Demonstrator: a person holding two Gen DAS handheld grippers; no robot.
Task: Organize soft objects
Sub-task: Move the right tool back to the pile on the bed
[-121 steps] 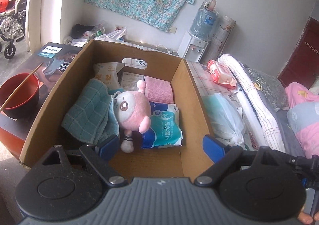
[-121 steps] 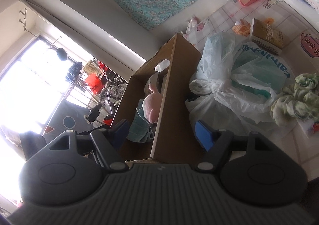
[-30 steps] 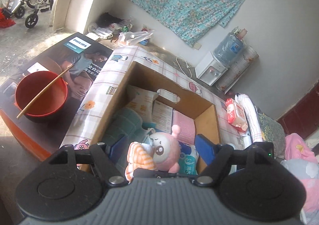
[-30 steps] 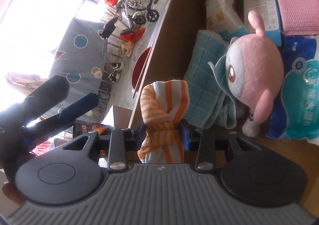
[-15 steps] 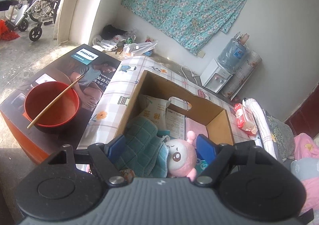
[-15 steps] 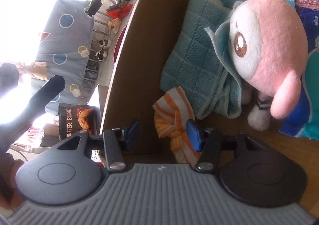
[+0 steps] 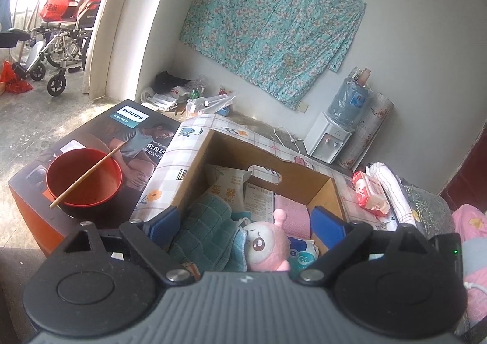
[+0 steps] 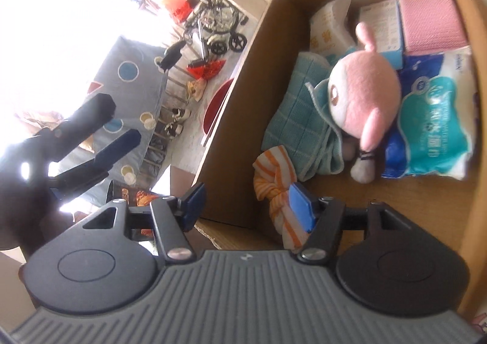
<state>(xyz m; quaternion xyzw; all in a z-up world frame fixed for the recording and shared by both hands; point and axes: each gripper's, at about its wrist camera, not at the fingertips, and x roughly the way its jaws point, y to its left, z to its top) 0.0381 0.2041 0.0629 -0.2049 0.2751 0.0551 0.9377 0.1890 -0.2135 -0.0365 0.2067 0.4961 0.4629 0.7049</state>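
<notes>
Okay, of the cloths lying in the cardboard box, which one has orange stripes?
The small knotted cloth in the near corner, by the right gripper, whose jaws are opening. The checked towel beside it is teal; the folded one at the back is plain pink.

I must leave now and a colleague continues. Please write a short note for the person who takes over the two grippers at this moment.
Left gripper: empty, jaws opening, above the cardboard box.
Right gripper: jaws opening, not gripping; the orange striped cloth lies by one finger.
In the box: that cloth, teal towel, pink plush toy, wet wipes pack, pink cloth.
Done: striped cloth placed.
Left: cannot tell from these views.
</notes>
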